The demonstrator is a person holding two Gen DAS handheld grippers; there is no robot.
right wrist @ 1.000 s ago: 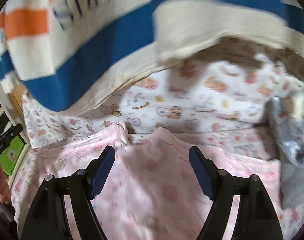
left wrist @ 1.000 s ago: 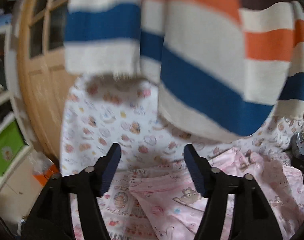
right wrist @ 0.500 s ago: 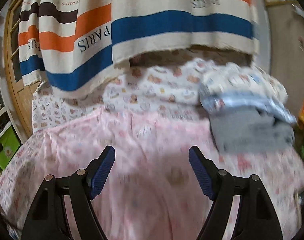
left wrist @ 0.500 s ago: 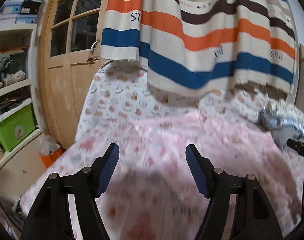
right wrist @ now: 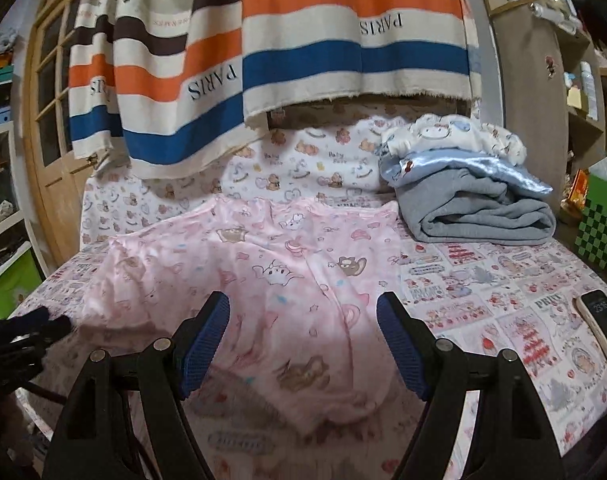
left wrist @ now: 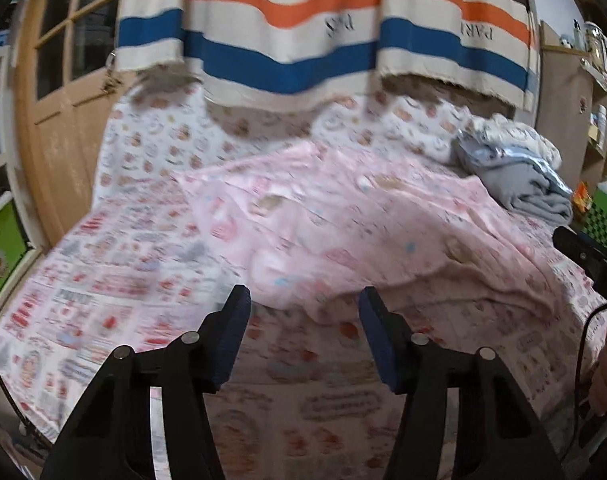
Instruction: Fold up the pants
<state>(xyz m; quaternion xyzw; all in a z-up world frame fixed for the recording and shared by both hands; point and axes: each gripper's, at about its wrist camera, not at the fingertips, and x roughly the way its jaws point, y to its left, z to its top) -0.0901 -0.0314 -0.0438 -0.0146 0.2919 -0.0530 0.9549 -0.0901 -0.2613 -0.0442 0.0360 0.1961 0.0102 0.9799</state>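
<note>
Pink cartoon-print pants (right wrist: 263, 272) lie spread on the patterned bedsheet (right wrist: 503, 320), waistband toward the far wall. In the left wrist view the pants (left wrist: 343, 232) show blurred, and their near hem lies just beyond my left gripper (left wrist: 303, 304). Its jaws are closing with no cloth between them. My right gripper (right wrist: 303, 312) hovers open above the near leg ends of the pants, nothing between its fingers. The left gripper's black frame (right wrist: 19, 340) shows at the left edge of the right wrist view.
A striped blue, orange and brown cloth (right wrist: 303, 40) hangs over the far wall. Folded grey and pale blue clothes (right wrist: 471, 196) are stacked at the back right. A phone (right wrist: 603, 320) lies near the bed's right edge. A wooden door (left wrist: 55, 120) stands on the left.
Both grippers have pulled back from the far wall toward the bed's near edge and dropped lower. The pants now lie ahead of them. The left jaws have narrowed.
</note>
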